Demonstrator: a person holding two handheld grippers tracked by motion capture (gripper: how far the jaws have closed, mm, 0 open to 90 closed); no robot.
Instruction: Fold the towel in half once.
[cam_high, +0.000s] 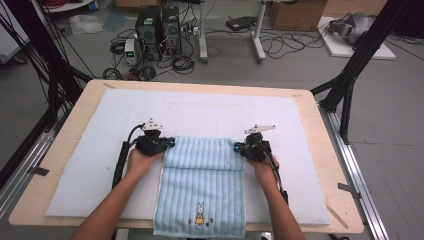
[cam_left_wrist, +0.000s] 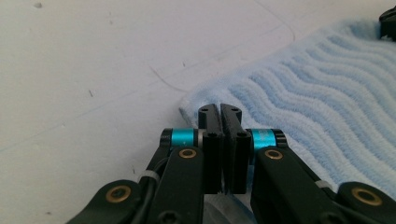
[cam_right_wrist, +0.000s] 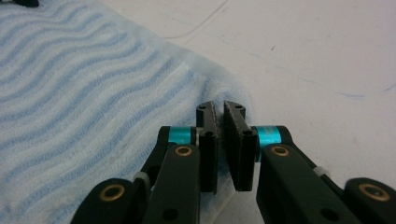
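Note:
A light blue ribbed towel (cam_high: 202, 185) with a small rabbit motif (cam_high: 200, 215) lies on the white mat (cam_high: 200, 107), its near end hanging over the table's front edge. A crease runs across it just below the grippers. My left gripper (cam_high: 170, 141) is at the towel's far left corner and my right gripper (cam_high: 238, 146) at its far right corner. In the left gripper view the jaws (cam_left_wrist: 220, 109) are pressed together over the towel (cam_left_wrist: 317, 93) corner. In the right gripper view the jaws (cam_right_wrist: 221, 108) pinch the other corner of the towel (cam_right_wrist: 84, 84), with a thin slit between them.
The mat covers most of the wooden table (cam_high: 322, 135). Behind the table on the floor are computer towers (cam_high: 159, 27), tangled cables and a cardboard box (cam_high: 297, 14). Black frame legs (cam_high: 350, 75) stand at both sides.

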